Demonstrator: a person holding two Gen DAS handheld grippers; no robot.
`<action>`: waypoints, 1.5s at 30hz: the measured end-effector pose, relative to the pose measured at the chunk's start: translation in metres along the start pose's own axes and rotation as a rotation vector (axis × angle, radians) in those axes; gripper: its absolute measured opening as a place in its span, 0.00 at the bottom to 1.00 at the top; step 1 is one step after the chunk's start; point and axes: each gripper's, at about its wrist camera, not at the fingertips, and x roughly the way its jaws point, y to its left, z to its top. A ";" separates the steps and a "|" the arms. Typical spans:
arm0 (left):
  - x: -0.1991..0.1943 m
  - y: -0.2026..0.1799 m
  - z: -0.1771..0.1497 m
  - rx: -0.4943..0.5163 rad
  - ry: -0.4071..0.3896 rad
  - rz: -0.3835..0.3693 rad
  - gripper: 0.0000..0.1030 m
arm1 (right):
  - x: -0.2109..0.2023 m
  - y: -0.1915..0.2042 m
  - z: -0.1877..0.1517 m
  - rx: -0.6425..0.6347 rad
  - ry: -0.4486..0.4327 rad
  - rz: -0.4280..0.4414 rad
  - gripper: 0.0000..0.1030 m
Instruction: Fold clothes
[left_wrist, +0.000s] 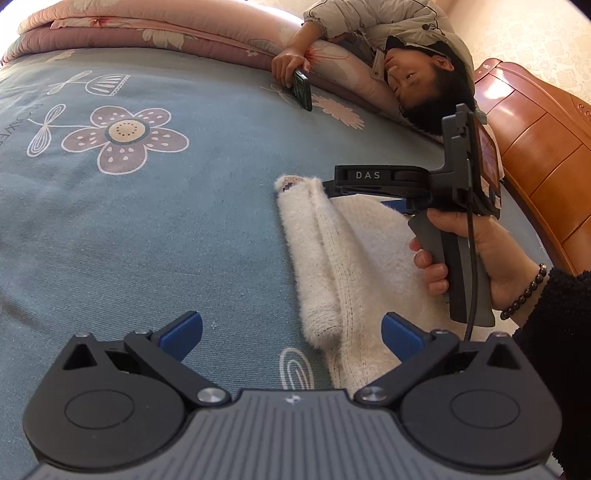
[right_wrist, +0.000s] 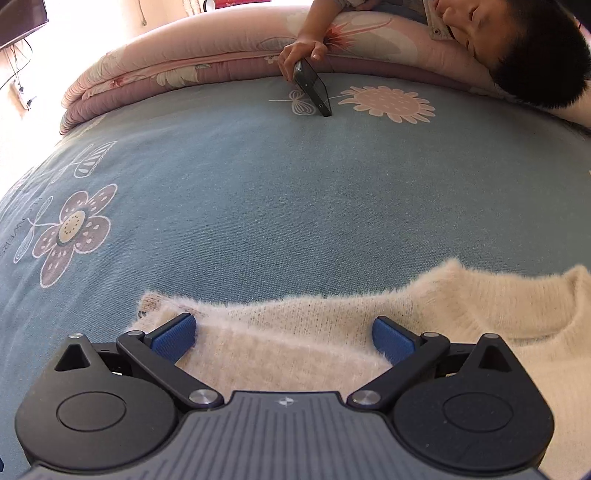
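the left gripper (left_wrist: 291, 334) hangs over the bed (left_wrist: 147, 240) with its blue pads spread wide and nothing between them. its left pad is over bare blue sheet; its right pad sits at the near edge of the sweater (left_wrist: 343, 266). the fluffy white sweater lies ahead and to the right of this gripper, one sleeve folded along its left side. beyond it a hand (left_wrist: 476, 254) with a bead bracelet holds the handle of the right gripper (right_wrist: 284, 336). that gripper's pads are also wide apart, both pressed into the knit, with the sweater (right_wrist: 332, 332) directly under and ahead of them and its neck opening off to the right. far ahead, a person lying on a pink quilt (right_wrist: 203, 55) holds a phone (right_wrist: 314, 88) on the sheet.
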 end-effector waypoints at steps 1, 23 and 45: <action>0.000 0.000 0.000 0.000 0.002 0.001 0.99 | -0.006 -0.001 0.000 -0.003 -0.001 0.012 0.99; -0.004 0.008 0.001 -0.021 0.000 0.047 0.99 | -0.053 0.020 -0.028 -0.136 0.039 0.099 0.99; -0.003 0.025 0.004 -0.106 0.006 0.061 0.99 | -0.055 0.000 -0.014 0.020 -0.017 0.237 0.99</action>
